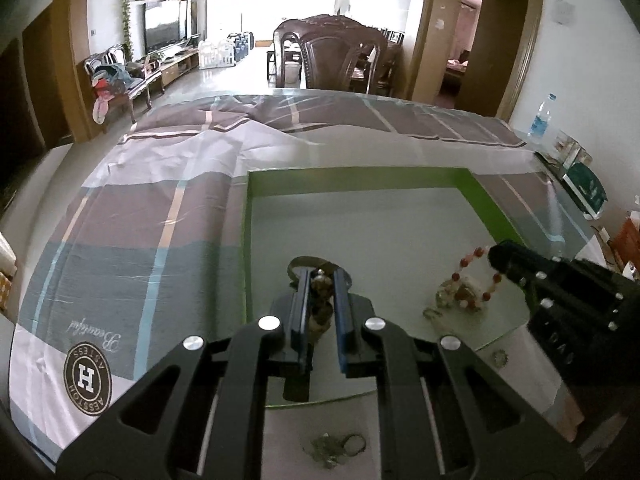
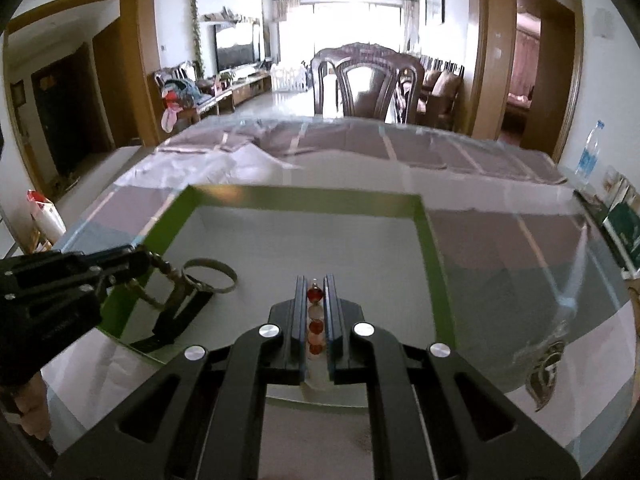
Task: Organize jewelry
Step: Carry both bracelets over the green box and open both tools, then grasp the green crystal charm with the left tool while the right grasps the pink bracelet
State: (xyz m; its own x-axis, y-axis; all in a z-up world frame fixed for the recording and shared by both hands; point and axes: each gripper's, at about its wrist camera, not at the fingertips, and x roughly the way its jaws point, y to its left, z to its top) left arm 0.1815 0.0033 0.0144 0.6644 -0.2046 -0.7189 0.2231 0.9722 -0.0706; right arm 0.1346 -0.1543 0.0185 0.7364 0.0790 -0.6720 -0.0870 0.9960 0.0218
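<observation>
the bead bracelet (image 2: 315, 320) runs lengthwise between the fingers of the right gripper (image 2: 314, 300), its visible stretch lined up with the fingers and pointing away from the camera toward the far rim of the green tray (image 2: 434, 248). the jaws are drawn close and pinch the strand, with only the width of a bead between the pads. the beads alternate deep red and pale, milky pink. from the left wrist view the same bracelet (image 1: 478, 276) shows as a loop of red and pale beads hanging from the right gripper (image 1: 496, 258) over the tray's grey floor, above a small heap of pale jewelry (image 1: 456, 294) in the tray's right part.

the left gripper (image 1: 320, 280) is closed tight on a brownish chain (image 1: 320, 304), which lies along its fingers. in the right wrist view that chain (image 2: 160, 268) leaves the left gripper (image 2: 138, 260) and leads to a metal bangle (image 2: 210, 276) resting on the tray floor near the left wall, with a dark strap (image 2: 176, 316) beside it.

the tray (image 1: 496, 204) has bright green walls and sits on a striped tablecloth (image 1: 160, 208). outside its near edge lie a silvery tangle of rings (image 1: 334, 450) and a small round piece (image 1: 500, 358). a dark ornament (image 2: 546, 372) lies on the cloth to the right of the tray.
</observation>
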